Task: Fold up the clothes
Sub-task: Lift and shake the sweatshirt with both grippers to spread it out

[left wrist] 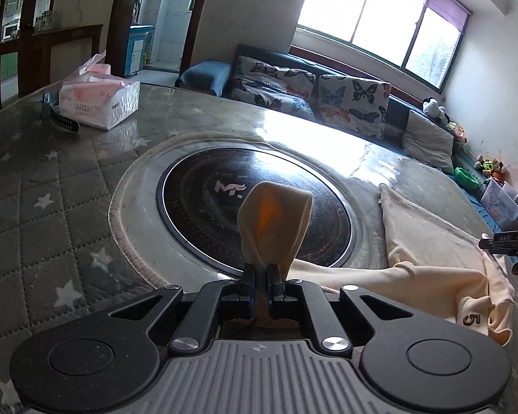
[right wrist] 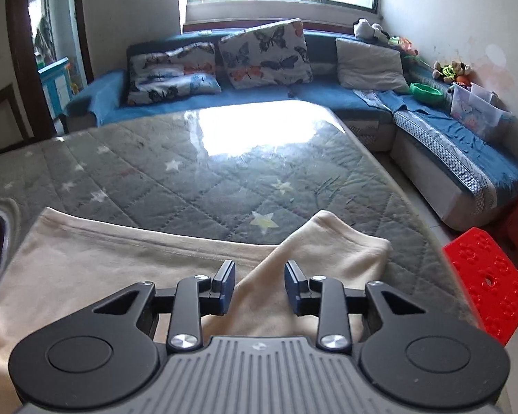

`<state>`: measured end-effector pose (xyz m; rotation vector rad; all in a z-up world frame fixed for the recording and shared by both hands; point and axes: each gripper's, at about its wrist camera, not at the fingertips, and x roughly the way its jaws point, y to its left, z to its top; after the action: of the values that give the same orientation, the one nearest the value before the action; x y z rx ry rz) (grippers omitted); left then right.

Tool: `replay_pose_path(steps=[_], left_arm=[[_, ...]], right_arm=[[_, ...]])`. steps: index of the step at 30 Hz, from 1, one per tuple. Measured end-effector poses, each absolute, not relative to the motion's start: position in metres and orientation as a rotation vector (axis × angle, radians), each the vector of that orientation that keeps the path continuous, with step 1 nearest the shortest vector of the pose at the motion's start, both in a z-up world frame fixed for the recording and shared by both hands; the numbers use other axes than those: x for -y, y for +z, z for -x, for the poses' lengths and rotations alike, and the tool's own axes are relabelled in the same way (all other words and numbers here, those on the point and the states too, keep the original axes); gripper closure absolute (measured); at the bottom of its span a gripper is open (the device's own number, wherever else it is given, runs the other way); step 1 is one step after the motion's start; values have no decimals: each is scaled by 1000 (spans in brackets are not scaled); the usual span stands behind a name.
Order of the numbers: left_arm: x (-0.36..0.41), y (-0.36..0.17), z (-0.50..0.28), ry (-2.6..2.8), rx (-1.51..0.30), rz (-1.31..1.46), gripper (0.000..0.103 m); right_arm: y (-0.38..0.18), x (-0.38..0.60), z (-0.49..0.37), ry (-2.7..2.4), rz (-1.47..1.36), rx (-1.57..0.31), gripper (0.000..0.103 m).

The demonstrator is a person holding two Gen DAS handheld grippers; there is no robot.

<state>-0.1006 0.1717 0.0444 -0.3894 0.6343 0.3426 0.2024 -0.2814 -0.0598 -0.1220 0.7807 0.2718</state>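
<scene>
On the quilted grey table (right wrist: 197, 179), you have a cream garment (right wrist: 96, 269) spread flat, its long axis running across in front of you, from the dark round cooktop (left wrist: 255, 207) set in the table toward the table's right edge.

Left tongs (left wrist: 259, 277): clenched on a cuff or corner of that garment (left wrist: 274, 220). The pinched cloth stands up in a loop above the fingertips and hangs over the cooktop; the rest trails off to the right, where the body lies with a brown "5" patch (left wrist: 471, 319) near the close edge.

Right tongs (right wrist: 259, 283): released, jaws apart, nothing pressed between them. A folded flap of the cloth (right wrist: 331, 252) lies just under and ahead of the gap, its ridge running up and to the right toward the table edge.

Judgement: the coming move turns on your left hand, which alone holds cloth. The body lies to its right, so the carry goes rightward across the long axis; your right hand is nearer the body and free to pin or take the flap.

Around: a tissue box (left wrist: 96, 103) and a dark strap (left wrist: 60, 122) sit well apart at the far left, clear of the path. A blue sofa (right wrist: 293, 100) with butterfly cushions (right wrist: 266, 55) stands beyond; a red stool (right wrist: 487, 276) is beside the table's right edge. Nothing blocks the fold.
</scene>
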Motion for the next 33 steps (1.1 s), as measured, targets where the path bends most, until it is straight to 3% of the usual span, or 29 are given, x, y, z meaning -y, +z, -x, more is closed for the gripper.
replay_pose_path(steps=[2, 4, 6, 18, 27, 33], left_arm=[[-172, 43, 99, 345, -637, 389, 96], [-172, 42, 99, 345, -638, 389, 96], [-172, 42, 99, 345, -635, 390, 96], [-172, 46, 117, 337, -615, 396, 96], [-172, 51, 133, 359, -630, 358, 98], [-161, 69, 145, 289, -604, 297, 98]], right_arm=[[-63, 282, -204, 266, 131, -784, 78], [-65, 283, -203, 259, 147, -781, 98], [-60, 289, -196, 262, 154, -763, 101], [-13, 390, -110, 172, 132, -621, 102], [-52, 465, -54, 21, 74, -758, 100], [-45, 468, -40, 30, 77, -719, 92]])
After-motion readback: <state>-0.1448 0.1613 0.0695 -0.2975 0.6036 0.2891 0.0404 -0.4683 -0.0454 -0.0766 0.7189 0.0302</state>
